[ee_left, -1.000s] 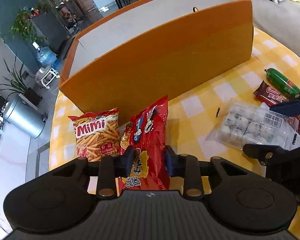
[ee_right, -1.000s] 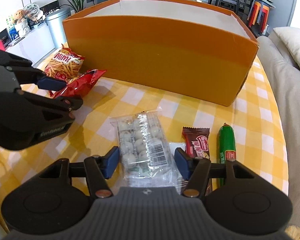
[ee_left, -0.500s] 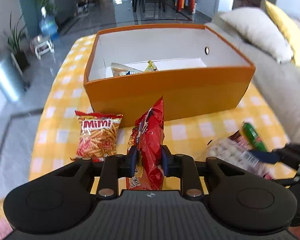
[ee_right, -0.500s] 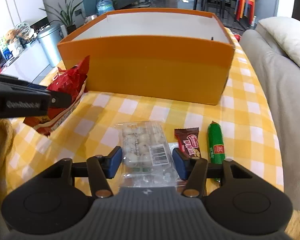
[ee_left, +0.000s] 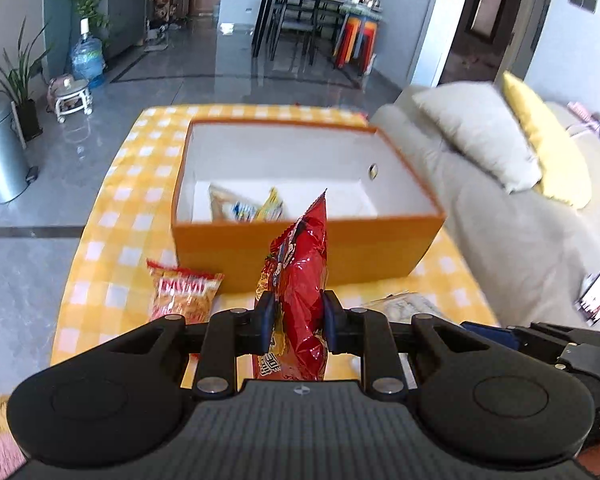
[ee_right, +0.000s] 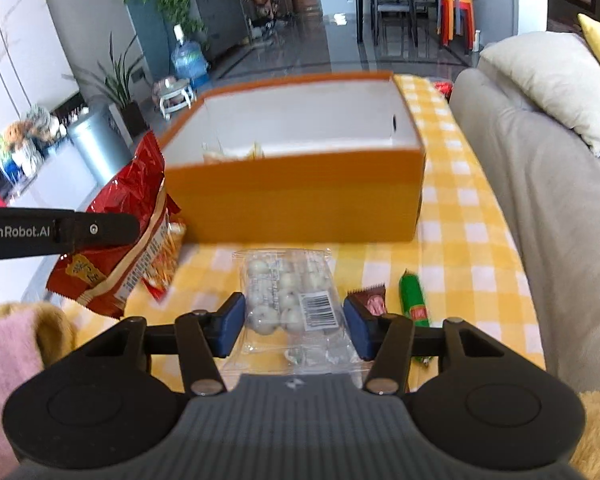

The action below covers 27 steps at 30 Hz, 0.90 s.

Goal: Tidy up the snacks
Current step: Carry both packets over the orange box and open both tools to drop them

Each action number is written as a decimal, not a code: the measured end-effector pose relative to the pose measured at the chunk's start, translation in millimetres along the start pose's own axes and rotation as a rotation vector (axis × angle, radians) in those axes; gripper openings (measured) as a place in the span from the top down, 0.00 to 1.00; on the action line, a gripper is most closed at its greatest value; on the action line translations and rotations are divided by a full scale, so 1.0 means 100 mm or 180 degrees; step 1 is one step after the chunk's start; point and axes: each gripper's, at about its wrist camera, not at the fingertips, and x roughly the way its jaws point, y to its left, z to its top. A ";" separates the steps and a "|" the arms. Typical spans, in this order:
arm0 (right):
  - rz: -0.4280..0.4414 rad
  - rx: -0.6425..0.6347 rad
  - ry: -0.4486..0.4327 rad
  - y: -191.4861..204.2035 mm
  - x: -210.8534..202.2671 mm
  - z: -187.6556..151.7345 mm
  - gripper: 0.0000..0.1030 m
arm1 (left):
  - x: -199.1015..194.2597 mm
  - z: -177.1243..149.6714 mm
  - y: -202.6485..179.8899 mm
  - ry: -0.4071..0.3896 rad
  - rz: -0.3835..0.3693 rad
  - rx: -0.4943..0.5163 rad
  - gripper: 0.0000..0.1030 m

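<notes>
The jaws of the left gripper (ee_left: 297, 322) are clamped on a red snack bag (ee_left: 300, 296), which stands on edge between the blue pads and is lifted off the worktop (ee_left: 100, 248). Its top corner points toward the orange box (ee_left: 308, 248) just ahead. The jaws of the right gripper (ee_right: 296, 330) stand wide, one pad on either side of a clear pack of white balls (ee_right: 290, 300). Whether that pack hangs in a loose hold or lies on the yellow checked cloth, I cannot tell; the pads do not appear to press it.

Near to far, judged from how things lie: the red bag is in hand and looks about to go over the box's near wall. Beside the right jaws, a brown chocolate bar (ee_right: 374, 300) and a green sausage stick (ee_right: 414, 294) lie on the cloth, untouched. Just in front of the box's near wall, to the left, a red-and-orange fries bag (ee_left: 184, 294) lies flat. Inside the box, at least two packets (ee_left: 248, 206) already rest against the near wall, blurred, so their kind is unclear.

So the sorting seems early to midway: a couple of snacks are boxed, one is in transit, and four remain outside, counting the clear pack between the right jaws.
</notes>
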 end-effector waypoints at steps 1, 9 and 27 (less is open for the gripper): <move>0.0021 0.0041 -0.0039 -0.01 -0.05 0.04 0.50 | -0.03 0.04 -0.02 -0.0040 -0.0016 0.0008 0.74; -0.0031 0.0012 -0.0342 0.00 -0.32 0.42 0.50 | -0.11 0.45 -0.15 -0.0337 -0.0105 0.0172 0.74; -0.0397 -0.0325 -0.0394 -0.06 0.09 1.46 0.50 | 0.46 1.20 -0.24 -0.0225 -0.0169 0.0364 0.74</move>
